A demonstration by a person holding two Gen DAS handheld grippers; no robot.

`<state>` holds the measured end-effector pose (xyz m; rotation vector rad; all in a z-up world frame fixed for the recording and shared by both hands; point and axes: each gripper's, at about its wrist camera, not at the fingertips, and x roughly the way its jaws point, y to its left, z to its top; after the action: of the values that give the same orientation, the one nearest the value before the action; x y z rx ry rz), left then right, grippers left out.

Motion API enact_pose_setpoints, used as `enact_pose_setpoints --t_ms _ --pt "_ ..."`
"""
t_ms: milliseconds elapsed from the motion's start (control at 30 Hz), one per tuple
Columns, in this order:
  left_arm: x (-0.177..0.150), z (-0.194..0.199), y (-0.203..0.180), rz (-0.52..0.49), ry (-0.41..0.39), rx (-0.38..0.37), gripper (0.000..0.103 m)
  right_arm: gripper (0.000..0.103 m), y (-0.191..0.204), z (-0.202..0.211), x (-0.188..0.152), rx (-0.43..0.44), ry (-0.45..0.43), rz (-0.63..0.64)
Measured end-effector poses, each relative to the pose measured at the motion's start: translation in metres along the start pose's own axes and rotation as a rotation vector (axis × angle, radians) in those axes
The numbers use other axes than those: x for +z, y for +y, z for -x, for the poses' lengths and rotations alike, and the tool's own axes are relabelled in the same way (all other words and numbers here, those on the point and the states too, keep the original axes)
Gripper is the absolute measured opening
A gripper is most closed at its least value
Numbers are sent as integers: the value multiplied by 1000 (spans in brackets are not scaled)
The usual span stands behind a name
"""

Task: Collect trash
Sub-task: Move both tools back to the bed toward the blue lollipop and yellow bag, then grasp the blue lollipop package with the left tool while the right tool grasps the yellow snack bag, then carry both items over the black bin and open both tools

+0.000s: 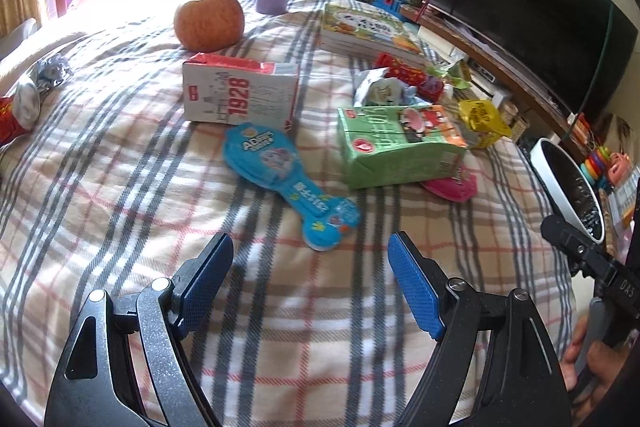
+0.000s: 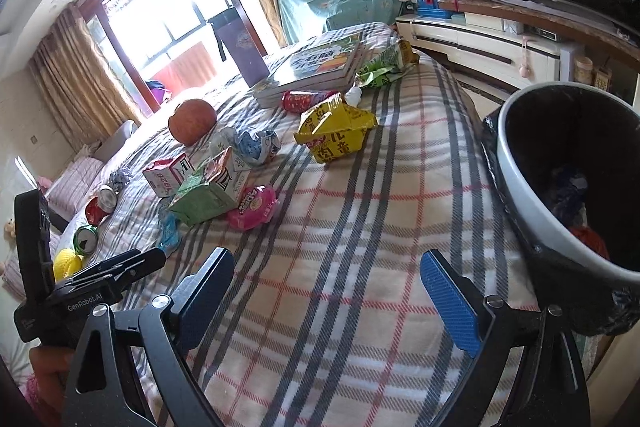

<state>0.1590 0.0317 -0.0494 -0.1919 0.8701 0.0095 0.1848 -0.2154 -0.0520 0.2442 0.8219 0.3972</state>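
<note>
Left tongs (image 1: 310, 283): apart, empty, nearest the blue wrapper (image 1: 288, 183)
Blue wrapper: just beyond them, long axis running far-left to near-right
Right tongs (image 2: 326, 291): apart, empty

Woven plaid cloth (image 1: 120, 187) under a glossy blue plastic wrapper (image 1: 288, 183).

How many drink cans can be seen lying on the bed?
2. A red can lies near the bed's left edge, beyond the red-and-white carton. A green can lies closer to the camera, beside a yellow ball. Others may be hidden behind the clutter.
</note>
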Motion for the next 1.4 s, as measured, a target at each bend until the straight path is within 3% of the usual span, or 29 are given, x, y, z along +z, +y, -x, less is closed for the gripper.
enact_pose_setpoints --t_ms 333,767,800,900,933,967,1033,1067,1400 --pt "11 -15 7 1 29 20 82 95 -5 -19 24 -29 -9 9" --pt "37 -42 11 29 29 54 81 95 -7 -72 65 -25 17 7" --pt "37 -43 10 23 25 58 79 95 -8 -75 67 -26 19 4" --pt "38 -44 10 2 14 73 57 83 -10 -82 69 -25 27 -4" --pt "38 -44 11 0 9 60 44 71 -12 -83 69 -25 30 -9" --pt "38 -43 12 -2 8 53 37 55 -13 -83 69 -25 31 -14" --pt "37 -42 14 -2 0 37 32 53 -15 -81 68 -20 22 -20" --pt "36 -40 15 -2 -5 31 24 52 -14 -76 67 -17 6 -16" --pt "9 -11 4 -29 -21 -29 23 51 -14 -37 38 3 -18 -26"
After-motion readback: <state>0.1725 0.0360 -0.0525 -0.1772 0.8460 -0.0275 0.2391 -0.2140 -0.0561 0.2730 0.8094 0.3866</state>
